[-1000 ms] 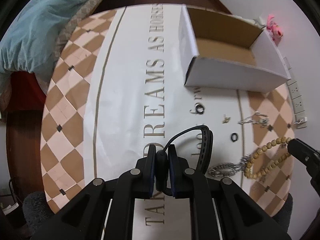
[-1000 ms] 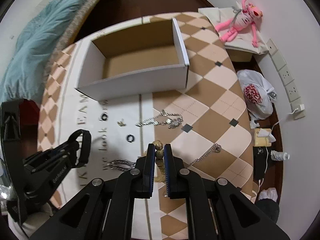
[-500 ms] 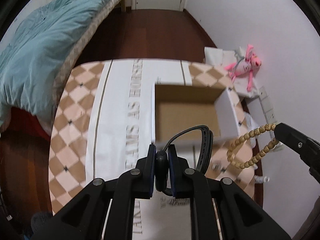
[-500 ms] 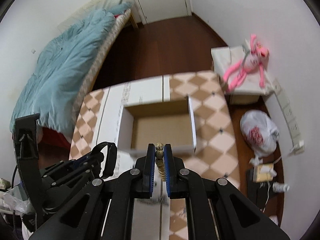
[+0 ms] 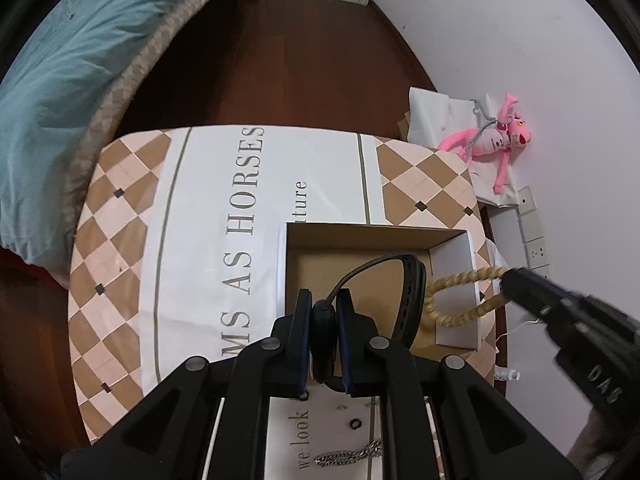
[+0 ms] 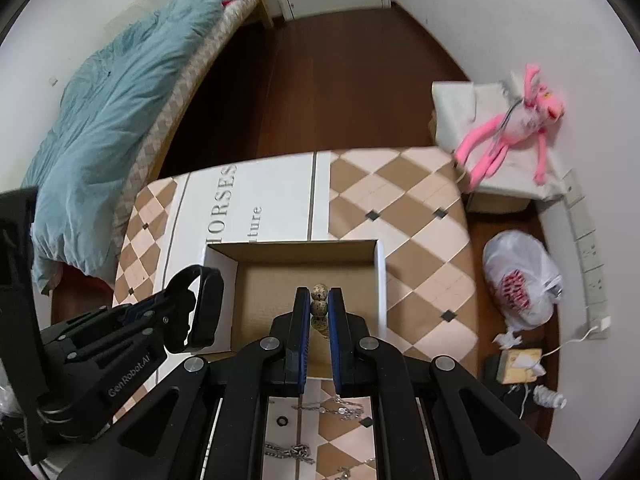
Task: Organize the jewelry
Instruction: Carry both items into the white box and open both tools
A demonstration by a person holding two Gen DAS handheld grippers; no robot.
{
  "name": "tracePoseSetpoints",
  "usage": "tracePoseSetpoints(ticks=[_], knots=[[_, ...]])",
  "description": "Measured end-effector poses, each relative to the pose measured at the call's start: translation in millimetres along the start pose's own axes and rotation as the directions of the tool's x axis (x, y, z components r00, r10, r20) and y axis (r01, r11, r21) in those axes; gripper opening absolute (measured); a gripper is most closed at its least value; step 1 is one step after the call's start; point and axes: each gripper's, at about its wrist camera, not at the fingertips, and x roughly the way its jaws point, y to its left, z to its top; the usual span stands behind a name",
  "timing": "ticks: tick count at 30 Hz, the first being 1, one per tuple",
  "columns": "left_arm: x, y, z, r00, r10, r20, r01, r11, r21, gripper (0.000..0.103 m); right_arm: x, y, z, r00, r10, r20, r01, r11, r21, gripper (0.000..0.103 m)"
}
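**Two pieces carried over the open box**

A black watch band (image 5: 408, 300), pinched at one end, loops up and right from the left claw (image 5: 324, 330), which is clenched on it above the cardboard box (image 5: 296, 280). Just right of it, a beaded bracelet (image 6: 319, 306) hangs in the right claw (image 6: 319, 320), gripped by a few speckled beads; in the left view its tan loop (image 5: 452, 300) droops over the box's right wall. Both pieces look light. The band seems springy and keeps its curve, so an end grip suits it; the bead string is limp and likely to swing, best held on a bead, not between beads. On the near part of the bench (image 5: 120, 208), silver chains (image 6: 292, 451) and a small dark ring (image 6: 282, 421) lie loose on the patterned cloth. A bed with a blue quilt (image 6: 100, 140) stands far left; a pink plush toy (image 6: 516, 128) lies far right.
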Motion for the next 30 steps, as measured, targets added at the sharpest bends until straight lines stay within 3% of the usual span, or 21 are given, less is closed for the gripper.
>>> tracePoseSetpoints(ticks=[4,6,8,10,12,15,16,17,19,21,25,30], knots=[[11,-2,10,0.998,-0.036,-0.058,0.036,0.999,-0.015,0.014,21,-2,7,0.995,0.067,-0.067,-0.067,0.998,0.013,0.009],[11,-2,14,0.998,-0.022,-0.056,0.022,1.000,-0.007,0.026,32,-3,12,0.988,0.108,-0.112,-0.106,0.994,0.023,0.010],[7,-1,18,0.999,-0.015,-0.032,0.014,1.000,-0.010,0.057,38,-7,14,0.986,0.108,-0.131,-0.104,0.994,0.038,0.012],[2,1,20,1.000,-0.003,-0.013,0.003,1.000,-0.015,0.073,41,-11,16,0.987,0.087,-0.133,-0.083,0.996,0.036,0.037],[-4,4,20,1.000,0.009,0.010,-0.009,1.000,-0.019,0.074,41,-15,15,0.990,0.070,-0.125,-0.066,0.997,0.035,0.050],[-9,10,19,0.999,0.040,0.034,-0.040,0.999,-0.020,0.088,38,-20,13,0.994,0.028,-0.109,-0.025,0.999,0.027,0.052],[-11,11,17,0.997,0.064,0.046,-0.063,0.998,-0.021,0.092,37,-20,11,0.995,0.007,-0.102,-0.005,1.000,0.020,0.058],[-12,12,15,0.995,0.082,0.058,-0.081,0.997,-0.019,0.093,35,-20,8,0.996,-0.019,-0.091,0.020,1.000,0.012,0.062],[-15,14,9,0.988,0.122,0.090,-0.121,0.993,-0.011,0.094,32,-20,2,0.994,-0.080,-0.070,0.080,0.997,-0.006,0.083],[-16,15,-1,0.979,0.161,0.128,-0.162,0.987,0.000,0.094,31,-17,-8,0.989,-0.138,-0.053,0.137,0.990,-0.027,0.090],[-11,17,-16,0.968,0.206,0.142,-0.210,0.978,0.011,0.096,37,-13,-25,0.974,-0.220,-0.056,0.217,0.974,-0.059,0.097],[-6,19,-29,0.966,0.224,0.130,-0.228,0.974,0.014,0.096,40,-15,-42,0.969,-0.242,-0.053,0.240,0.970,-0.046,0.097]])
